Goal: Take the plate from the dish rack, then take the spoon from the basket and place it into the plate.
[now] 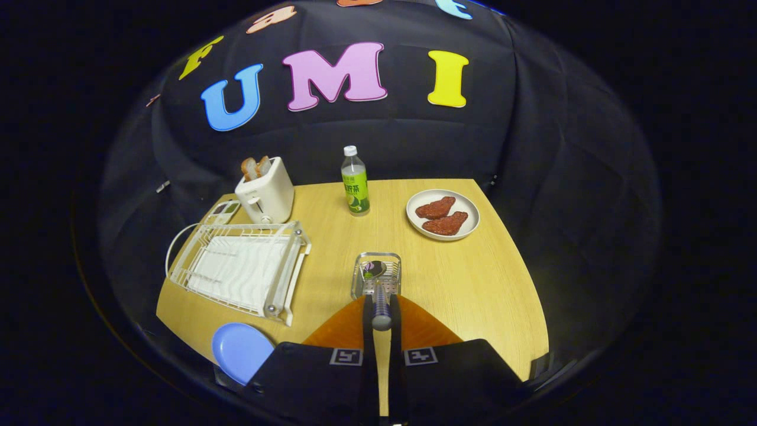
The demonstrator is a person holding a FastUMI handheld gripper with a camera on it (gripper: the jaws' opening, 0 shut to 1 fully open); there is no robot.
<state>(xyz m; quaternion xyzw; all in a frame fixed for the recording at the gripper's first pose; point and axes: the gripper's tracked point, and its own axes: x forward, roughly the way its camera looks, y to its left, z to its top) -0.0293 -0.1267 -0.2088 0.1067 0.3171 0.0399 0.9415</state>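
My gripper (381,303) is shut on the grey handle of the spoon (381,307), which points away from me along the fingers. The spoon's dark bowl sits over the small metal basket (358,278) just ahead of the fingertips; I cannot tell whether it still rests inside. A blue plate (238,351) lies flat on the wooden table (473,284), to the left of my fingers and close to the front edge. The white wire dish rack (242,267) stands beyond the plate with nothing in it.
A white toaster (266,192) with bread slices stands behind the rack. A green-labelled bottle (355,183) is at the table's back middle. A white plate (442,214) with two brown pieces of food lies at the back right.
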